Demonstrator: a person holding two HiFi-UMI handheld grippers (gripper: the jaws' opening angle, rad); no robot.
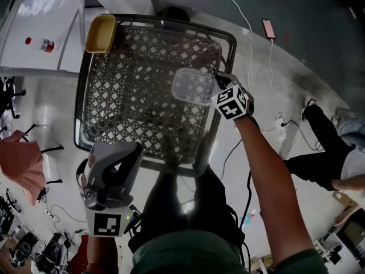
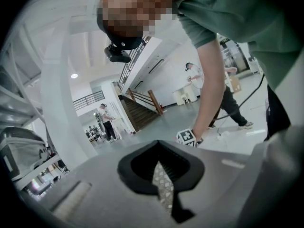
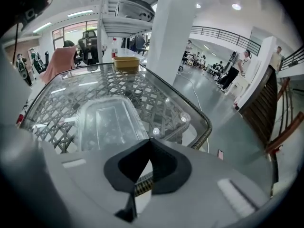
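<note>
A clear plastic container (image 1: 194, 86) hangs just over the glass top of a wicker table (image 1: 231, 45), near its right edge. My right gripper (image 1: 218, 88) is shut on the container's near rim. In the right gripper view the container (image 3: 107, 122) lies straight ahead of the closed jaws (image 3: 151, 144), above the table's lattice. My left gripper (image 1: 117, 167) is off the table's near left corner. It is tipped up toward the person, shut and holding nothing. The left gripper view shows its jaws (image 2: 159, 158) closed against the hall, with the marker cube (image 2: 187, 137) of the right gripper beyond.
A yellow tray (image 1: 101, 33) sits on the table's far left corner, also in the right gripper view (image 3: 126, 62). A phone (image 1: 268, 28) and cables lie on the floor to the right. A white table (image 1: 40, 21) stands at the far left. A person's legs (image 1: 319, 147) are at the right.
</note>
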